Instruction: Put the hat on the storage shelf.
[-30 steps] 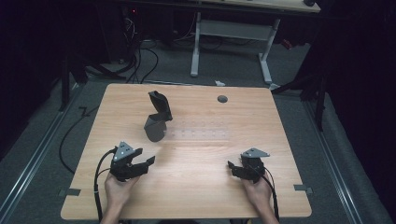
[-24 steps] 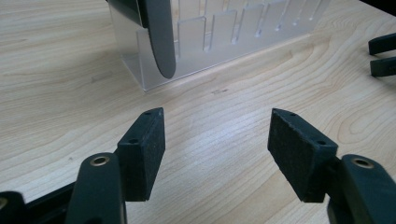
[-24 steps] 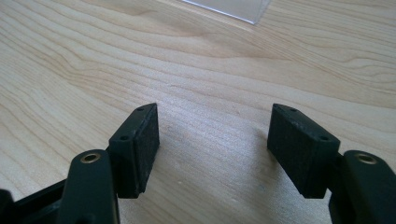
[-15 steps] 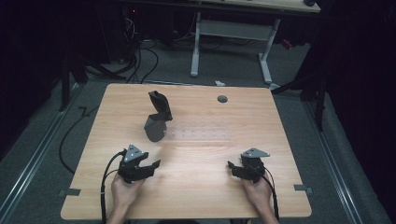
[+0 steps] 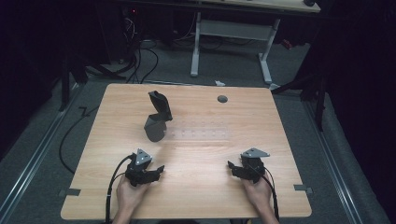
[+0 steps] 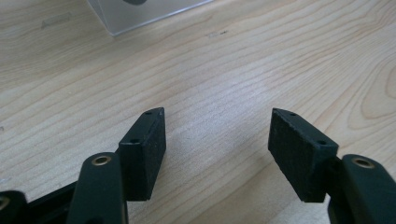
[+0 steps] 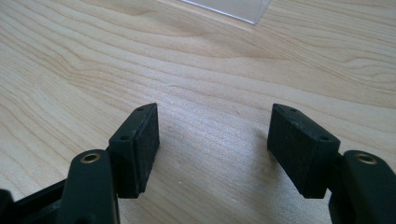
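Observation:
My left gripper [image 5: 156, 171] rests low over the wooden table [image 5: 201, 200] at the front left, held in a hand. It is open, its jaws have just been opening a little, and only bare wood lies between them [image 6: 217, 135]. At the front right my right gripper [image 5: 232, 168] is also open over bare wood [image 7: 215, 133]. Both point toward the table's middle. A dark grey angular object [image 5: 158, 119] stands upright at the middle left, well beyond the left gripper.
A clear flat plastic piece [image 5: 201, 134] lies at the table's centre; its edge shows at the top of the left gripper view [image 6: 140, 14] and the right gripper view [image 7: 229, 9]. A round grommet [image 5: 222, 99] sits near the far edge. A white desk frame [image 5: 233, 32] stands behind.
My left gripper has come lower, toward the front edge and slightly right. The right gripper has kept still.

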The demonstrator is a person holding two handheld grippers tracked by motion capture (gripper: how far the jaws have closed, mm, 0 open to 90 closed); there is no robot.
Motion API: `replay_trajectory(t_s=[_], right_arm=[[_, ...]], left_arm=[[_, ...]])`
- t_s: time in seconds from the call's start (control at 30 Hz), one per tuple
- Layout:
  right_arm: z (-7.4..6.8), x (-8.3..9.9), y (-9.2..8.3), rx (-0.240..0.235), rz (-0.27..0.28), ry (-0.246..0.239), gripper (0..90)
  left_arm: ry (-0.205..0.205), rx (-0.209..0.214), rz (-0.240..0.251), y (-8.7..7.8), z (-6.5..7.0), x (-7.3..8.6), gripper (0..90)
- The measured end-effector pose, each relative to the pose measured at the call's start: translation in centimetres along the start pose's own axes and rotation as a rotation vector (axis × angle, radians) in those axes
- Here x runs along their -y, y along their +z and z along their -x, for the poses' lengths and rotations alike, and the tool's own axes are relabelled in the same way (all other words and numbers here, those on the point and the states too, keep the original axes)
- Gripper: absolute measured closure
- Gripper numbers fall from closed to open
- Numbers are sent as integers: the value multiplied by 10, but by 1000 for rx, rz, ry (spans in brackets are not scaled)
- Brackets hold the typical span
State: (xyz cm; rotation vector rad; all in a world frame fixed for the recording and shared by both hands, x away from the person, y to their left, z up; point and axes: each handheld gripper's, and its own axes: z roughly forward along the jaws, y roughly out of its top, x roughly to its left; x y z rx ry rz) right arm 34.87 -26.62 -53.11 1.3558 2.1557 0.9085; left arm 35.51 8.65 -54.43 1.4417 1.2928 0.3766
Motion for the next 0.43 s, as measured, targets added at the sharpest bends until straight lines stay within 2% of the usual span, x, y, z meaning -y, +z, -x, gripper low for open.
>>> replay_trajectory(t_s=[0.03, 0.13, 0.43], right_arm=[[0, 0, 0, 0, 0, 0, 343], [0, 0, 0, 0, 0, 0, 344], [0, 0, 0, 2, 0, 2, 344]], left_arm=[[23, -1, 1, 0, 1, 2, 363], [16, 6, 10, 0, 1, 3, 353], [19, 19, -8, 1, 3, 4, 276]])
